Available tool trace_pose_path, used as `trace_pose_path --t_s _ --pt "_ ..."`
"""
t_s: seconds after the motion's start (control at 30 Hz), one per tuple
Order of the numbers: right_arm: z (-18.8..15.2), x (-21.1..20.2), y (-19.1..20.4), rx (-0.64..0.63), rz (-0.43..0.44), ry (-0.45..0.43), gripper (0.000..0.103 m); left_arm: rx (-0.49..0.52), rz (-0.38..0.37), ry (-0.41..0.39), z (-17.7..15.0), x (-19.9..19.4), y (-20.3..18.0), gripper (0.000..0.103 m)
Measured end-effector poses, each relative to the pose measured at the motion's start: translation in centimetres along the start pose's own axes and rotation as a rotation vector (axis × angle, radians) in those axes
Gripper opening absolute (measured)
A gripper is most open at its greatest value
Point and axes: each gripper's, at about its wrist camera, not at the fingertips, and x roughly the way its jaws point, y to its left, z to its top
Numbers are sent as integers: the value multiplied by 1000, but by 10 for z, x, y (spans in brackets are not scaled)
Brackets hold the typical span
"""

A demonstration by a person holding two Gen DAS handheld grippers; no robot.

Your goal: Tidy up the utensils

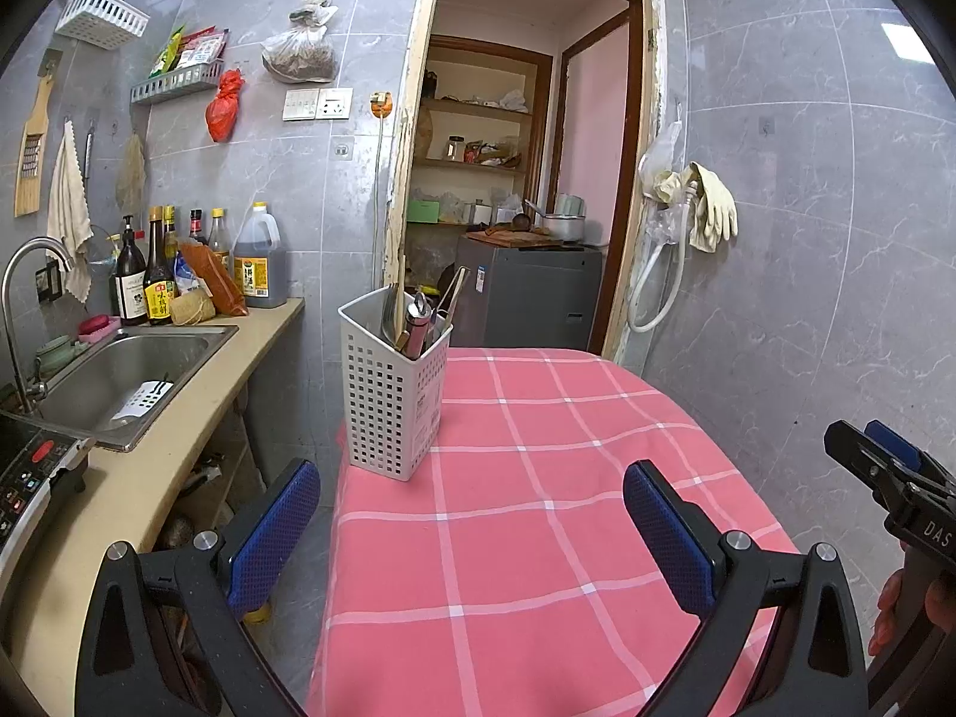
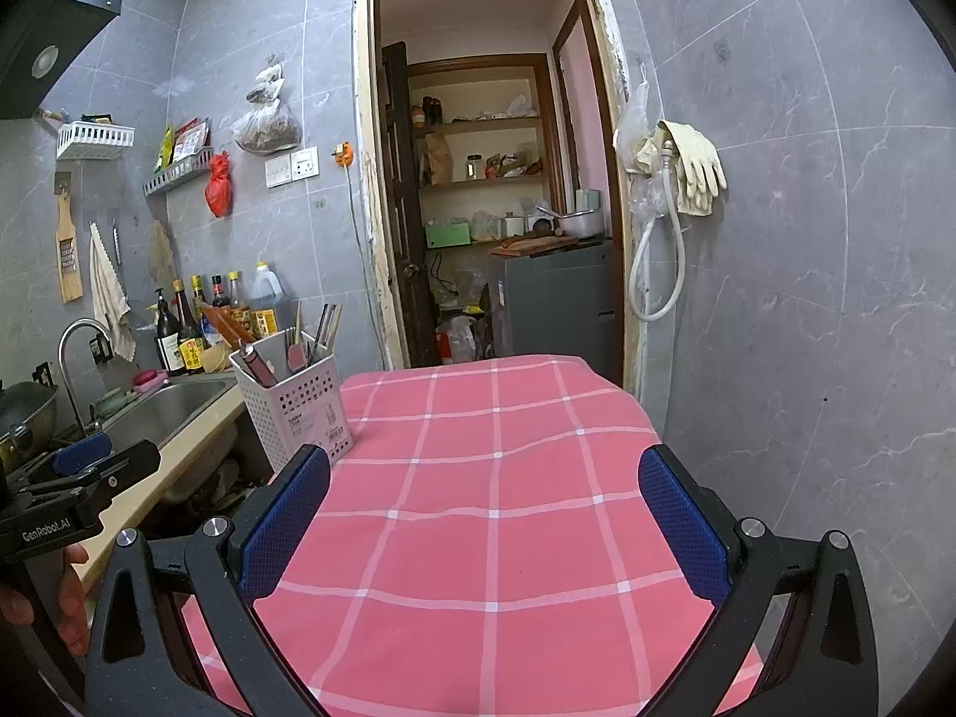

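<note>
Utensils [image 1: 421, 316] stand bunched in a white perforated plastic caddy [image 1: 391, 400], and that caddy sits on the far left corner of the table covered in a pink checked cloth [image 1: 538, 478], right at the edge nearest the beige counter with the steel sink [image 1: 131, 370]. I see nothing lying loose on the cloth, so my judgement is that the sorting is either finished or has yet to begin from the caddy itself.

From the left gripper [image 1: 472, 538] the caddy lies ahead and slightly left, near. From the right gripper [image 2: 484, 538] it lies ahead and well to the left [image 2: 299, 412], farther across the cloth. So I judge the left hand the better placed of the two for any reach.

Handles and metal blades point up, leaning a little to the right, with a dark red cylindrical handle [image 2: 258, 367] tilted toward the sink side. I would therefore come down from above along that upright axis.

Both grippers hover over the cloth with their blue-padded jaws spread wide, holding nothing.
</note>
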Motion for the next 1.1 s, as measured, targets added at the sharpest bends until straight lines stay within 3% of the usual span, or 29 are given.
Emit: trace_pose_path --t_s 1.1 --pt "-5 6 -4 7 -2 9 102 1 -1 4 -2 2 -2 102"
